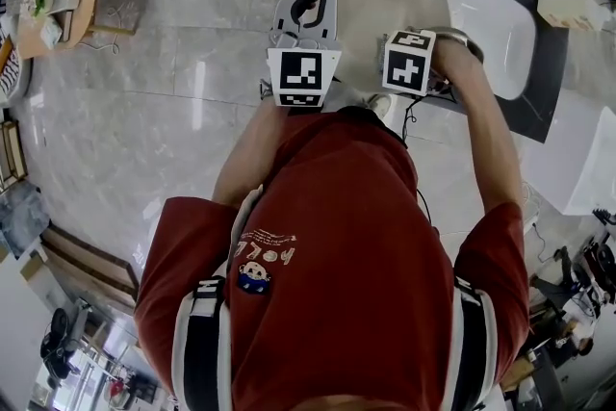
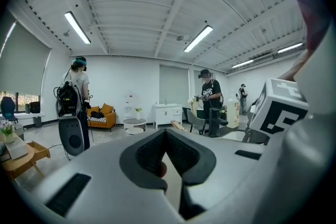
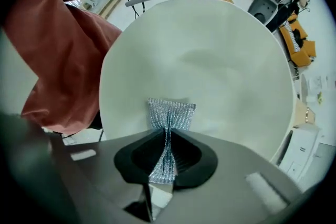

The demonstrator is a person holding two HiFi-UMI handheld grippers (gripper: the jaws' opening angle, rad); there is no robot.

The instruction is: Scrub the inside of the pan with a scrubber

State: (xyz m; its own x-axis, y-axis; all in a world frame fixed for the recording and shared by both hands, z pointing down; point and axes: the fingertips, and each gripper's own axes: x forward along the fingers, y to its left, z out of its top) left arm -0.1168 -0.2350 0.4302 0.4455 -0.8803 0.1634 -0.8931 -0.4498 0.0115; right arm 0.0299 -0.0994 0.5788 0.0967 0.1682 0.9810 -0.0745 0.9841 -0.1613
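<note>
Looking along the right gripper (image 3: 168,136): clamped hard on the scrubber (image 3: 170,113), squeezing it at the waist. Silver, shiny, finely woven mesh, pinched into an hourglass. Fanning out into a flat rectangle above the pads (image 3: 143,153), low in the centre of the frame, and flaring a second time below them. Sitting in front of a big cream disc (image 3: 210,60) that fills the middle of the frame, matte, smooth and faintly shadowed. Cannot tell whether pan or tabletop, nor whether mesh and disc are touching. Catching a red shirt (image 3: 58,44) at the left edge.

Over to the left gripper (image 2: 166,136): closed, pads meeting at the tips, showing only a small reddish spot by the left pad, too small to tell. Pointing out level across a bright room. Spotting the other gripper's marker cube (image 2: 275,107) at right, one person (image 2: 77,97) standing at left, another right of centre, and an orange sofa (image 2: 102,115) low between them.

From the head view: holding both grippers out ahead of the chest, upper centre of the frame, close side by side. Seeing the disc just beyond them, above a grey polished floor (image 1: 192,111).
</note>
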